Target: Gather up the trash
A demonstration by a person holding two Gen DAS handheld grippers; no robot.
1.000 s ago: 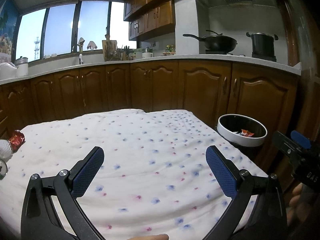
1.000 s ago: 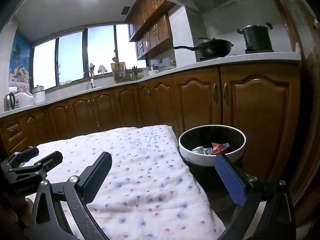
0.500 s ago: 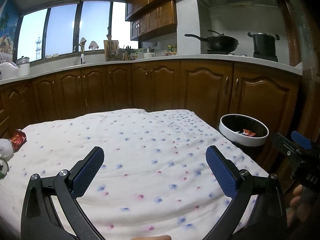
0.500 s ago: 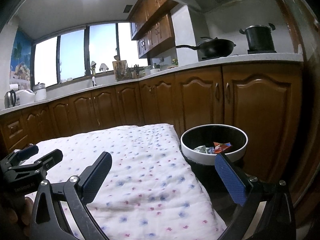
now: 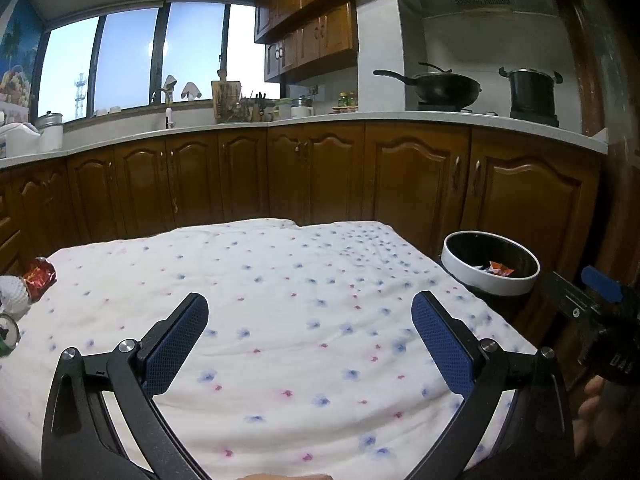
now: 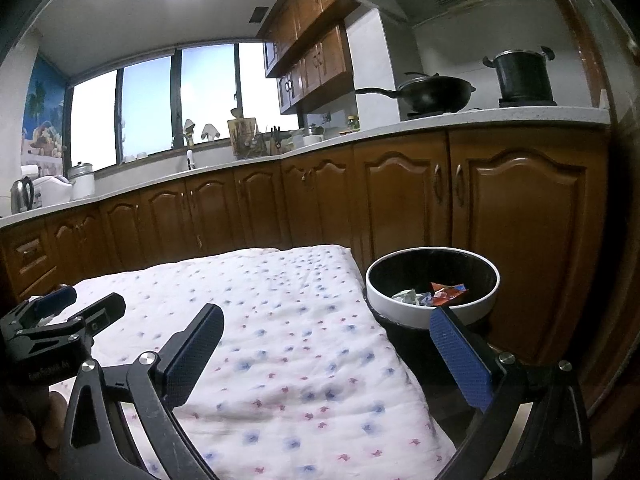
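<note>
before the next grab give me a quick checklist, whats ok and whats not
1. Left gripper open and holding nothing: ok.
2. Right gripper open and holding nothing: ok.
3. Trash bin open-topped beside the table's right edge, wrappers already inside: ok.
4. Trash left on the floral cloth: not ok, a red wrapper and a white crumpled piece lie at the far left edge.
5. Round object at the left edge counts as trash: cannot tell, it is cut off.
6. Path across the cloth to the wrapper unobstructed: ok.

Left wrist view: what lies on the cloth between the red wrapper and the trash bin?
Nothing: between red wrapper and trash bin, the floral cloth shows bare in the left wrist view.
</note>
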